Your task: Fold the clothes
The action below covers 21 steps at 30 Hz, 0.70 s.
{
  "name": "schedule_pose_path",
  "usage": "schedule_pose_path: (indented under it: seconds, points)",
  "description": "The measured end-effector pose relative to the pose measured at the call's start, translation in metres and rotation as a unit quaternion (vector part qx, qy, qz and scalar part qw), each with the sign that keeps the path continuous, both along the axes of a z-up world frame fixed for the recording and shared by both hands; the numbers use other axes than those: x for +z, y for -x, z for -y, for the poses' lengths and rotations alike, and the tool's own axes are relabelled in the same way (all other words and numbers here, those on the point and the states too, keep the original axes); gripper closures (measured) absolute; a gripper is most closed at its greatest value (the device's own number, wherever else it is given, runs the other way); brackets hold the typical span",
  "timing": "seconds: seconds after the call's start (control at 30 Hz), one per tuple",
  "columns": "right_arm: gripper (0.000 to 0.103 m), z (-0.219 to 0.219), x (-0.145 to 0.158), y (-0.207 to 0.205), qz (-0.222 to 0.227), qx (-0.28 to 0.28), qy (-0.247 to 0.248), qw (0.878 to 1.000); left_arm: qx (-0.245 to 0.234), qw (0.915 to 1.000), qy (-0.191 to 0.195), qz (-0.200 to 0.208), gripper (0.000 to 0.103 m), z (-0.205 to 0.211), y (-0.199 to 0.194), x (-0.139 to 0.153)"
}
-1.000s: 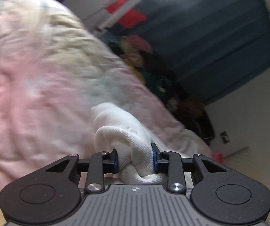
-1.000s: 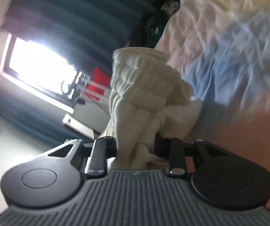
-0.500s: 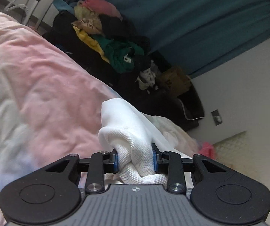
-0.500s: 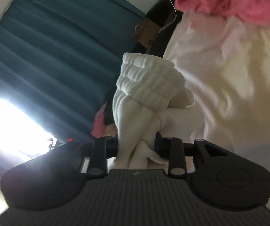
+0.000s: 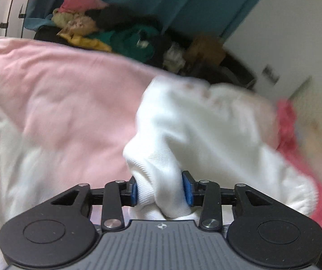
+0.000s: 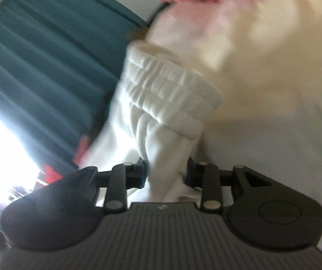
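**White knit garment bunched in both grippers**

The left gripper (image 5: 162, 191) is clamped on a soft, ribbed wad of the white garment (image 5: 205, 123), which trails ahead and to its right over the pink bedding (image 5: 59, 101). The right gripper (image 6: 166, 172) pinches gathered cloth just below the elastic band (image 6: 172, 90). The garment looks light, limp and stretchy; hems or corners would suit better than bunches. No legible writing shows.

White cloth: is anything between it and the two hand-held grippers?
No. The left hand-held gripper and right hand-held gripper each pinch the white cloth directly; nothing sits between.
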State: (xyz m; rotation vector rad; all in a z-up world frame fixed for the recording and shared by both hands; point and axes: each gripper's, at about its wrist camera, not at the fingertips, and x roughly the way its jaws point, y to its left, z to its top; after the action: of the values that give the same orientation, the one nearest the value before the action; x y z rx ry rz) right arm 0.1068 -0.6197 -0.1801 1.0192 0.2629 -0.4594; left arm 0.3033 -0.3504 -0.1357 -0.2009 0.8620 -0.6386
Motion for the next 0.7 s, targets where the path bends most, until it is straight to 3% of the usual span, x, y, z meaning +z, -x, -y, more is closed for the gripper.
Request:
schedule_pose_path:
  seconds: [0.1, 0.23, 0.3, 0.37, 0.53, 0.7]
  points:
    - [0.063, 0.000, -0.001, 0.006, -0.014, 0.001, -0.015, 1.000, 0.012, 0.9999, -0.009, 0.003, 0.053, -0.002, 0.010, 0.004]
    - [0.063, -0.003, 0.038, 0.011, -0.083, 0.002, -0.025, 0.996, 0.027, 0.9986, -0.044, -0.008, 0.050, -0.009, 0.023, 0.029]
    - [0.064, -0.007, 0.058, 0.021, -0.106, -0.008, -0.008, 0.994, 0.039, 0.9975, -0.051, -0.032, 0.049, -0.015, 0.033, 0.048]
    - [0.063, -0.022, 0.082, 0.028, -0.122, 0.003, 0.035, 0.992, 0.028, 0.9982, -0.045, -0.029, 0.047, -0.023, 0.049, 0.070]
    - [0.063, -0.057, 0.147, 0.055, -0.119, 0.033, 0.120, 0.985, 0.011, 0.9967, -0.068, 0.043, 0.035, -0.037, 0.106, 0.131]
    - [0.063, -0.102, 0.206, 0.100, -0.092, 0.061, 0.193, 0.975, -0.007, 0.9923, -0.062, 0.107, 0.024, -0.059, 0.175, 0.183]
